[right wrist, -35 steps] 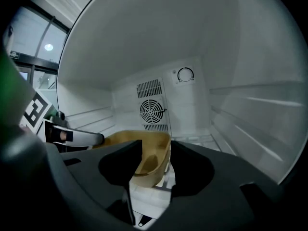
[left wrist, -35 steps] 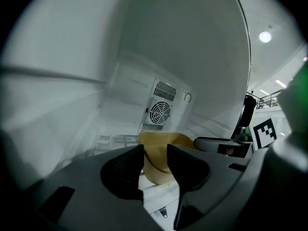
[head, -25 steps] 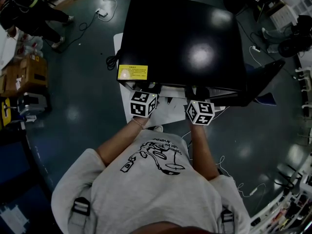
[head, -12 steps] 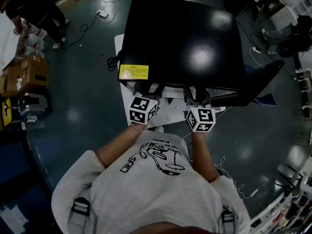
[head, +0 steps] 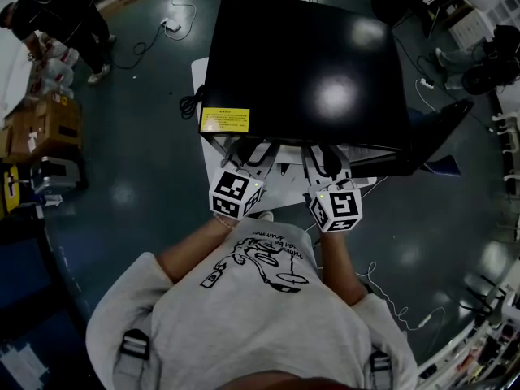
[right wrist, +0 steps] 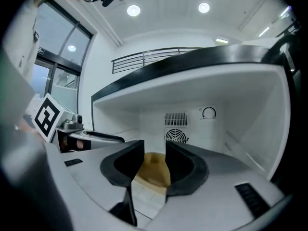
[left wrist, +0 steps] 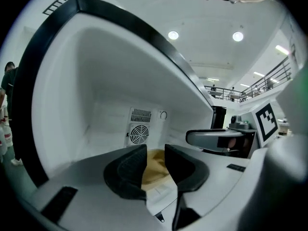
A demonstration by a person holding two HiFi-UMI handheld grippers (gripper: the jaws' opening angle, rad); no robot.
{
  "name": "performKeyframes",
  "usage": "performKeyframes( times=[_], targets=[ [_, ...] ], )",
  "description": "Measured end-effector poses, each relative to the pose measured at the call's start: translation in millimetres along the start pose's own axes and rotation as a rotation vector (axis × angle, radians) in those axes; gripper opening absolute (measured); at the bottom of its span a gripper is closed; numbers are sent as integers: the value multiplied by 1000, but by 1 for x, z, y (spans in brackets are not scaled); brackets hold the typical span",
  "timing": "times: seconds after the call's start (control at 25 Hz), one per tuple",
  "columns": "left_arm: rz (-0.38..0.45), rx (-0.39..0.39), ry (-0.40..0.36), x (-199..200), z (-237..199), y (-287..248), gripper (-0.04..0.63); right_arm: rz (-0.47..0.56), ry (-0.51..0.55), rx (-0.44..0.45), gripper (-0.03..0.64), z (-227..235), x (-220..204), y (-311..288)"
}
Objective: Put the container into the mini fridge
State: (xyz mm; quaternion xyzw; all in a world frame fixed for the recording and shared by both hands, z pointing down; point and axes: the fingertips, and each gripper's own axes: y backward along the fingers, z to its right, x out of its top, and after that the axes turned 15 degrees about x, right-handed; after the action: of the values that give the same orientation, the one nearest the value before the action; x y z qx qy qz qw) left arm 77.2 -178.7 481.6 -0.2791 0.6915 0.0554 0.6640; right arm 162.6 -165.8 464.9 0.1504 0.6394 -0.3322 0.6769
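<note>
The black mini fridge (head: 305, 63) stands before me with its door (head: 439, 136) swung open to the right. Inside its white chamber a container with tan contents (left wrist: 155, 170) (right wrist: 153, 172) rests low on the floor, in front of the rear fan (left wrist: 138, 134). My left gripper (head: 253, 151) (left wrist: 155, 153) and right gripper (head: 325, 154) (right wrist: 154, 150) hover side by side at the fridge mouth. Both jaws have just been closing, though a gap remains. The container shows through each gap, beyond the pads and apart from them. Nothing is gripped.
A yellow label (head: 224, 120) sits on the fridge top's near left corner. A white sheet (head: 280, 177) lies under the fridge front. Cardboard boxes (head: 41, 124), a standing person (head: 57, 15) and floor cables (head: 162, 23) are at the left; more equipment is at the right.
Both grippers have drawn back from the fridge opening toward my body and risen a little. Their jaws have narrowed. The fridge and its door stayed still.
</note>
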Motion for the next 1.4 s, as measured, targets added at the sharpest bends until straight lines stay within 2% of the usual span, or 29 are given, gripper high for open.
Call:
performKeyframes(
  times=[0.76, 1.4],
  targets=[
    [116, -137, -37, 53, 29, 53, 41, 34, 58, 142, 106, -65, 55, 20],
    [185, -194, -25, 83, 40, 89, 21, 51, 78, 225, 83, -102, 84, 35]
  ],
)
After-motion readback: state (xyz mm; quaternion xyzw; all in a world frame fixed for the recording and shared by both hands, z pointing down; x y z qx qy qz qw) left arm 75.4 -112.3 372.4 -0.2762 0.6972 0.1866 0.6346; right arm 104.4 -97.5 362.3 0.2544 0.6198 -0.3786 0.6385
